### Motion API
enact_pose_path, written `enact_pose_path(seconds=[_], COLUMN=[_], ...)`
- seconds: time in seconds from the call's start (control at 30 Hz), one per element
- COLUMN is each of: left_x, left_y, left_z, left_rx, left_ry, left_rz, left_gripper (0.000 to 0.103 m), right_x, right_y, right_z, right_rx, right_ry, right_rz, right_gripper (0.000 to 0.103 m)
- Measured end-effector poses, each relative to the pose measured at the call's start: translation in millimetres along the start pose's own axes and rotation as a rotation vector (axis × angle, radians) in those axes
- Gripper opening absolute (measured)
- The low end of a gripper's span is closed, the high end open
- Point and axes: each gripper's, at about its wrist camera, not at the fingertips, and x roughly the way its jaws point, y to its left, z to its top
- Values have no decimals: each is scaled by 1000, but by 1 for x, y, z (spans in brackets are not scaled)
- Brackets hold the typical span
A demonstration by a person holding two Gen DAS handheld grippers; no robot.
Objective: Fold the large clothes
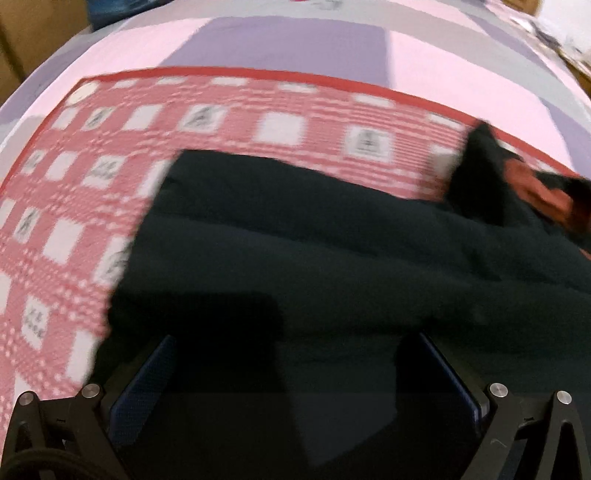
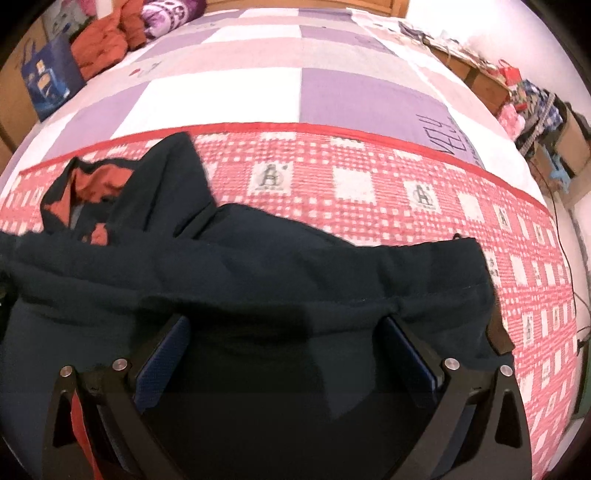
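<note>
1. Dark navy jacket [image 1: 332, 251] spread across red-and-white checked blanket [image 1: 74, 206] on the bed; orange-red lining [image 1: 535, 188] exposed at far right in left wrist view.
2. Same jacket [image 2: 258, 266] in right wrist view: bunched ridge running left to right, sleeve or flap [image 2: 173, 177] sticking up toward far edge, lining [image 2: 99, 181] showing at left.
3. Left claw [image 1: 291, 373]: jaws wide apart, blue pads [image 1: 147, 384] visible on both sides, dark fabric filling the gap. Cannot tell whether pads touch the cloth; nothing pinched.
4. Right claw [image 2: 284, 350]: jaws wide apart, blue pads [image 2: 162, 362] clear on both sides, jacket fabric lying between and beneath. Not clamped on it.
5. Left wrist frame motion-blurred; fabric detail poor.
6. Checked blanket [image 2: 406, 192] with red border, lying over purple/pink/white patchwork bedspread [image 2: 332, 92].
7. Far left corner of bed in right wrist view: orange padded garment [image 2: 103, 48], purple patterned cloth [image 2: 166, 14] just beside it, blue bag [image 2: 44, 77] at bed edge.
8. Right of bed: cluttered cardboard boxes [image 2: 487, 88] with mixed items, well apart from jacket.
</note>
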Motion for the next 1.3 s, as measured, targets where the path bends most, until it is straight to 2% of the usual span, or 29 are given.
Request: enact_pose_path(seconds=[0.17,0.23,0.3,0.37,0.47,0.53,0.6,0.7,0.77,0.83,0.9,0.97,1.03,1.07,1.13,1.23,1.3], left_x=[8,10,9,5,-6,-24,-47,-75,-81,-78,-76,-74,-72,-73,-75,-92,-118], left_y=[39,58,64,62,59,60,58,54,54,56,63,69,68,65,60,53,37], left_z=[1,-4,-9,-14,-18,-24,-36,-66,-88,-105,-120,-123,-121,-122,-123,-127,-137], left_rx=[-38,-99,-118,-89,-40,-5,48,134,150,159,125,71,40,44,62,73,115], left_ry=[7,22,16,-2,-32,-76,-133,-181,-164,-135,-128,-124,-114,-119,-123,-149,-219], left_rz=[60,33,34,50,82,98,100,119,122,135,139,129,133,148,179,148,88], left_gripper=[103,103,103,103,103,103,102,102,102,102,103,103,103,103,102,101,101], right_x=[-4,-4,-6,-14,-43,-73,-96,-117,-116,-93,-71,-51,-38,-34,-31,-55,-91], right_y=[-41,-58,-67,-66,-74,-83,-87,-86,-85,-84,-90,-94,-89,-82,-75,-71,-56], right_z=[-2,-5,-7,-9,-20,-42,-69,-113,-132,-141,-133,-114,-90,-75,-59,-55,-72], right_rx=[54,82,85,75,137,175,157,110,92,79,147,185,157,110,62,35,-6], right_ry=[-26,-27,-29,-50,-136,-202,-217,-198,-159,-73,-51,-41,-46,-57,-52,-98,-214], right_rz=[-59,-38,-2,-5,39,103,85,17,-5,-8,49,65,31,-13,-50,-111,-68], right_gripper=[103,103,102,102,102,102,102,102,102,102,103,103,103,102,103,101,101])
